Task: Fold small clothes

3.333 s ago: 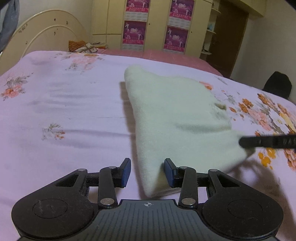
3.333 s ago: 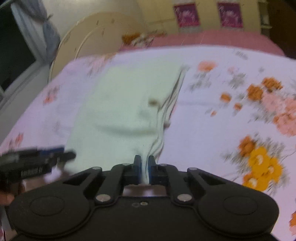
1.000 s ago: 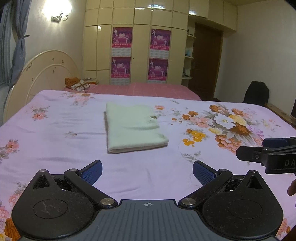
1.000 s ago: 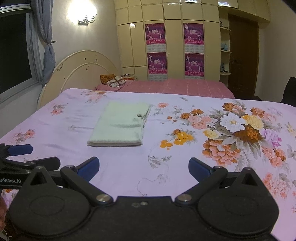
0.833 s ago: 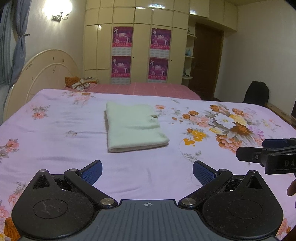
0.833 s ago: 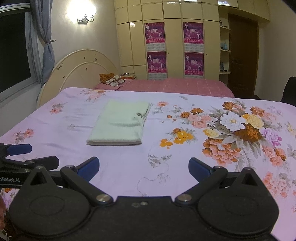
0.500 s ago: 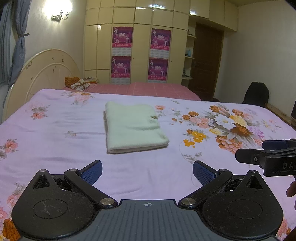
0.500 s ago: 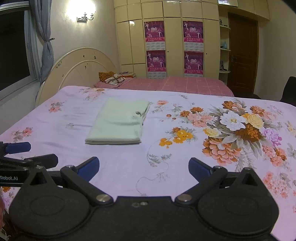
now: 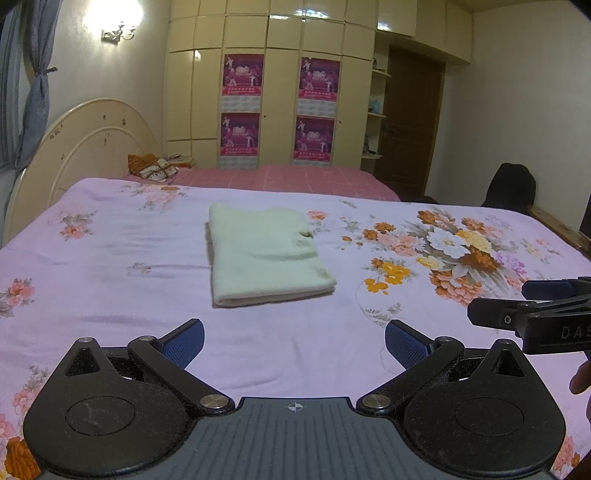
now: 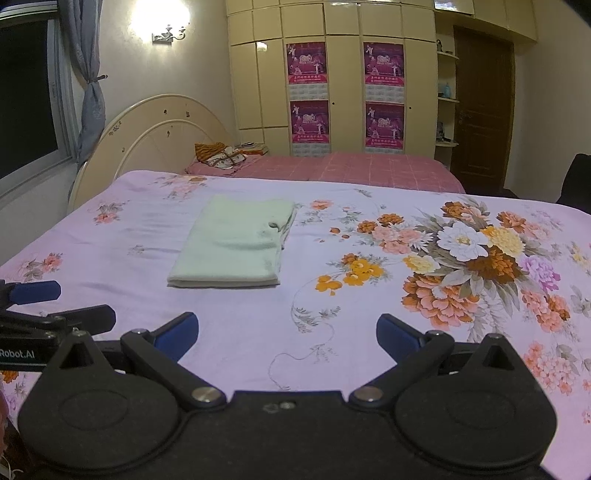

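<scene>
Bed (image 9: 110, 236) fills the middle and lower frame in both wrist views, covered by a pale lilac sheet (image 10: 229, 332) printed with flowers; the largest bouquet (image 10: 476, 254) of white, orange and pink blooms sits right of centre in the right wrist view. Cream wardrobe (image 9: 280, 92) spans the upper centre, four magenta posters (image 9: 242, 75) on its doors. Rounded cream headboard (image 9: 92, 147) at left, with a tied-back grey curtain (image 10: 88, 74) at the upper left of the right wrist view and a lit wall lamp (image 10: 170, 29) beside it. Dark door (image 9: 410, 122) at upper right. Second bed surface with a pink checked cover (image 10: 351, 166) lies behind the lilac one, a small orange-and-white bundle (image 10: 218, 155) at its left end. Folded pale green garment (image 9: 262, 251) lies flat on the sheet, just left of centre frame, a neat rectangle with its thick folded edge toward the cameras; nothing touches it. Left claw (image 9: 293, 343) at the bottom of its view, blue-padded fingers (image 9: 184, 341) spread wide, holding nothing, well short of the garment. Right claw (image 10: 286, 332) likewise spread wide and empty at the bottom of its view. Each claw shows at the edge of the other's view.
</scene>
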The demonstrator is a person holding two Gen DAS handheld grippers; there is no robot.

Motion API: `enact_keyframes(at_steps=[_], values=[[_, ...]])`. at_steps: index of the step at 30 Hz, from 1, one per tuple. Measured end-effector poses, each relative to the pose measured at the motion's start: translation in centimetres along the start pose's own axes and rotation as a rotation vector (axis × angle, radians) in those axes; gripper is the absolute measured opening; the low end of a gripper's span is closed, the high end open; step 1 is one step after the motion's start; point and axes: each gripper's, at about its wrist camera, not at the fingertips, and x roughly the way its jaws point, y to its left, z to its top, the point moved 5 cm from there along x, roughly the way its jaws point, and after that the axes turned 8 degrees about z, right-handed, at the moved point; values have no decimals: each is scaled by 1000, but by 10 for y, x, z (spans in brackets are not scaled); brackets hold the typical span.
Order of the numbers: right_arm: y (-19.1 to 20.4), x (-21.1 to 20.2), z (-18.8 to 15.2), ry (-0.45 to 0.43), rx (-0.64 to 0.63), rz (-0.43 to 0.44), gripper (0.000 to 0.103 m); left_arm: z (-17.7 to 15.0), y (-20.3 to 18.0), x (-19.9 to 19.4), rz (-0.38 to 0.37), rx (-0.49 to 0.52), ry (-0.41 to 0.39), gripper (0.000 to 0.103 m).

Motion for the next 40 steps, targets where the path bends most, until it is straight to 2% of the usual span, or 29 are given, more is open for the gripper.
enact_keyframes(at_steps=[40], values=[[-3,3,-3,11,-6,-5,102,6,3,11,5,7,-24,103]])
